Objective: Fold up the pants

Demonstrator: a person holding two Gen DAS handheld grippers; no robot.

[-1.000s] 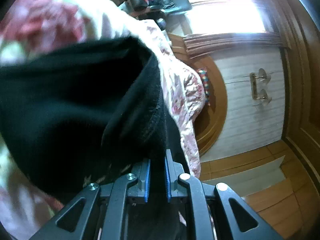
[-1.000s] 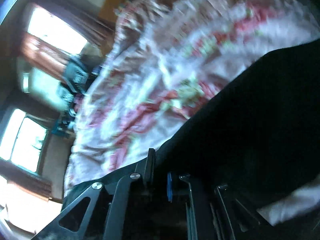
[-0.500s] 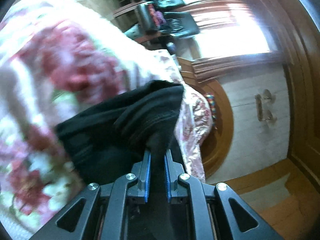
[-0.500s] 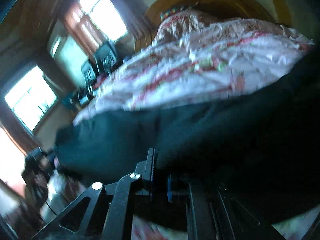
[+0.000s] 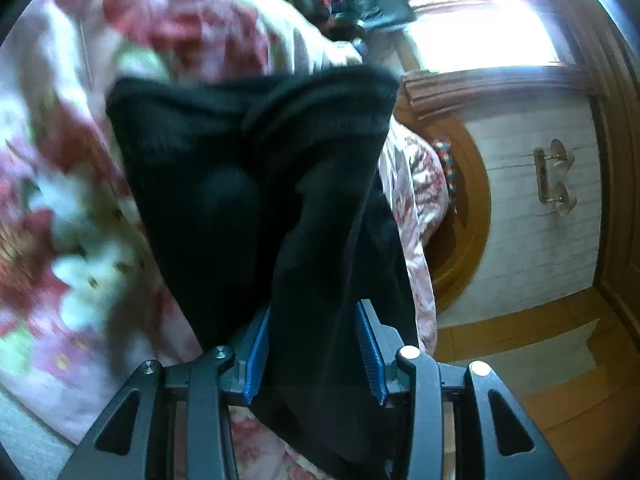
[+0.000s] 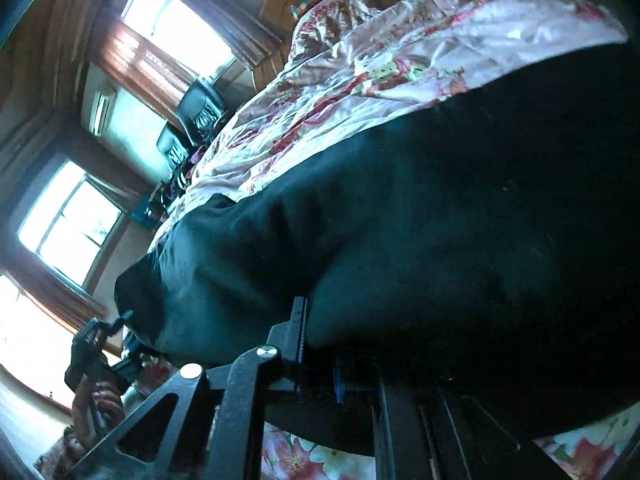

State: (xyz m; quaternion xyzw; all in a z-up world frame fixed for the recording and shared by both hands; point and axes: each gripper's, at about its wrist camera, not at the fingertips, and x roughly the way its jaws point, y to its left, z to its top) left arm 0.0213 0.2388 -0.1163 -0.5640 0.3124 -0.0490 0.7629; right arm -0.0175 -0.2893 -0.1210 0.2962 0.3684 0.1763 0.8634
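The black pants lie in a fold on the floral bedspread. A hanging part of them runs down between the fingers of my left gripper. Its jaws are opening, and the blue pads stand apart on either side of the cloth. In the right wrist view the pants spread wide over the bedspread. My right gripper is shut on their near edge, and the cloth hides its right finger. The left gripper and the hand holding it show at the pants' far end.
A curved wooden headboard with a colourful pillow stands at the head of the bed. Wooden floor lies beside the bed. A black office chair and bright windows are beyond the far side. A wall lamp hangs right.
The left jaws were pinched tight on the pants and now stand apart. The right gripper has swept sideways and lower, and the pants have come to lie across the bedspread.
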